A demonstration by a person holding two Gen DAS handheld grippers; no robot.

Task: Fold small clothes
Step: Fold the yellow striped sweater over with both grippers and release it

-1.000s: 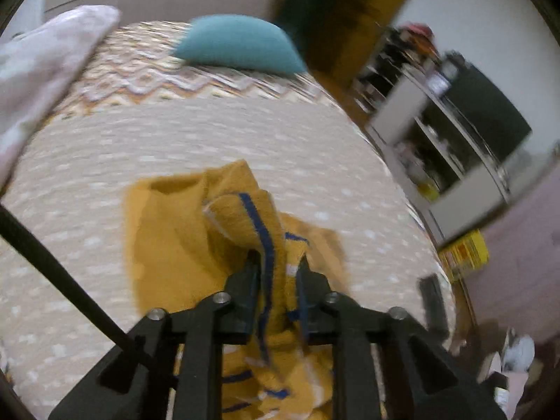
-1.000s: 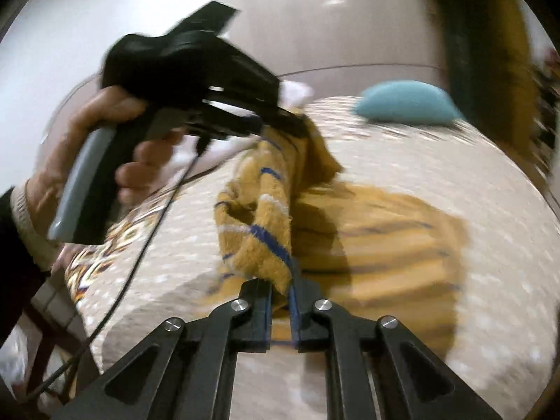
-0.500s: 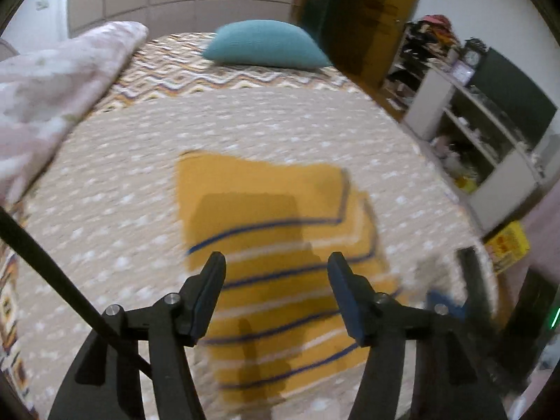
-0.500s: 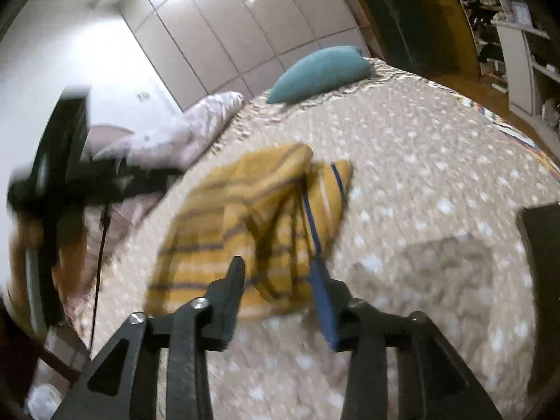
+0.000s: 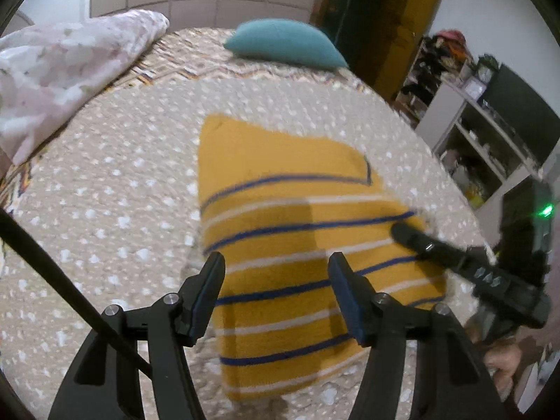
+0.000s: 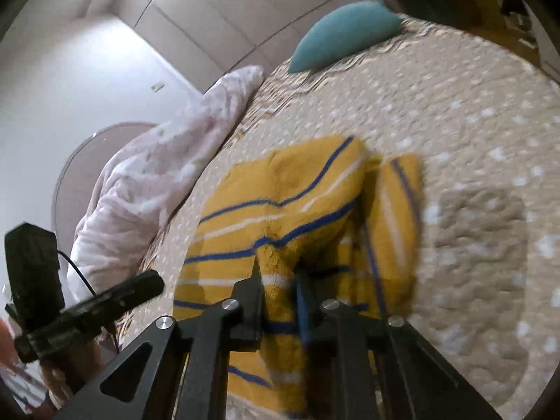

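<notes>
The left gripper (image 5: 276, 280) is hovering wide open and empty; the right gripper (image 6: 278, 280) seems to be pinching a raised fold of the mustard-yellow blue-and-white-striped knitted garment (image 5: 297, 245) (blurred view) lying on the beige dotted bedspread (image 5: 105, 210). Mid-fold, probably; next, lay that fold flat.

One striped garment (image 5: 297, 245), one teal pillow (image 5: 285, 43), possibly one blanket (image 5: 66, 70).

1. The garment (image 5: 287, 245) is coloured mustard yellow, crossed by blue and white stripes.
2. The bedspread (image 5: 115, 189) is patterned beige with white flecks.
3. The pillow (image 5: 283, 43) is coloured teal.
4. The quilt (image 5: 66, 66) is printed pale pink and white.
</notes>
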